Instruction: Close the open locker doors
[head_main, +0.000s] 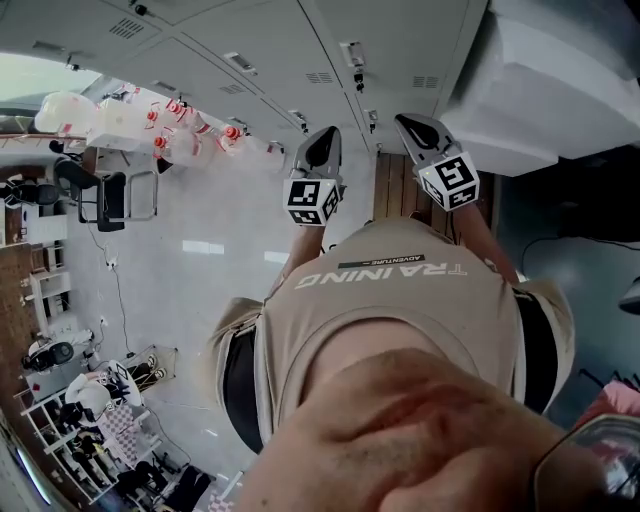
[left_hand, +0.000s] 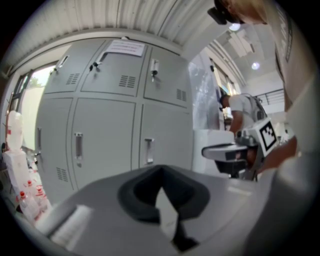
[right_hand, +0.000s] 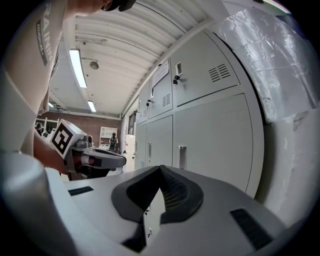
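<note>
A bank of grey lockers (head_main: 250, 50) stands in front of me, and every door I can see on it lies flush. In the left gripper view the lockers (left_hand: 105, 125) show two rows of shut doors with handles. The right gripper view shows the same lockers (right_hand: 210, 125) from the side. My left gripper (head_main: 318, 150) and right gripper (head_main: 415, 125) are held side by side, a short way off the doors. The left gripper (left_hand: 161, 170) is shut on nothing. The right gripper (right_hand: 160, 170) is shut and empty too. Neither touches a door.
A large white plastic-wrapped block (head_main: 560, 90) stands right of the lockers, also seen as the wrapped block (right_hand: 280, 65). White jugs with red caps (head_main: 150, 125) are piled at the left. A black chair (head_main: 110, 195) stands on the pale floor. A person (left_hand: 240, 110) is behind at the right.
</note>
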